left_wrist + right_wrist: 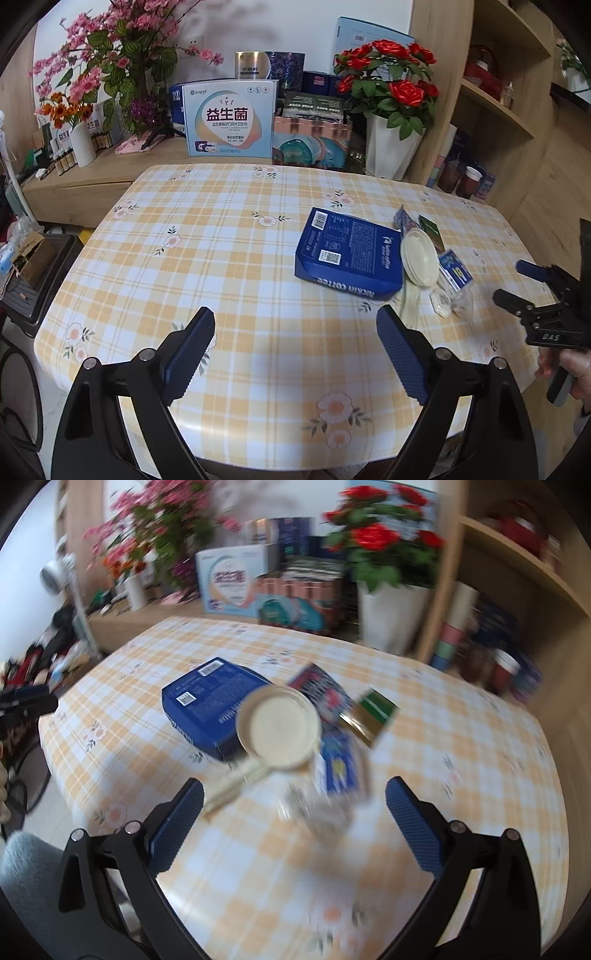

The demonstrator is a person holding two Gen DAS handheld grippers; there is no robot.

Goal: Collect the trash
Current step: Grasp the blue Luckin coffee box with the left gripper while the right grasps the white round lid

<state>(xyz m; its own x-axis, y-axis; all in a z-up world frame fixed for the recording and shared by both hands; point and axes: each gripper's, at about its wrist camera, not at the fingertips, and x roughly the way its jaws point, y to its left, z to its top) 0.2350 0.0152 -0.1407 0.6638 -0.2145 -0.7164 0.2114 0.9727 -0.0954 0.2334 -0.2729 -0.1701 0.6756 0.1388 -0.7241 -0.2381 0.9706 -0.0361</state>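
Observation:
A cluster of trash lies on the checked tablecloth [229, 258]: a flat blue coffee box [347, 253] [210, 705], a round cream lid [419, 256] [279, 727], a clear plastic bottle with a blue label [456, 282] [338, 771], a dark patterned wrapper [319, 688] and a green-gold packet [430, 230] [371, 716]. My left gripper [295, 332] is open and empty, short of the box. My right gripper [293, 805] is open and empty, just short of the bottle; it also shows in the left wrist view [517, 280]. The right wrist view is blurred.
Behind the table, a wooden sideboard [92, 177] carries flower pots, vases and product boxes. A white pot of red roses [391, 144] stands at the back right beside wooden shelves [498, 110]. A dark bin or stool [40, 280] sits on the floor left of the table.

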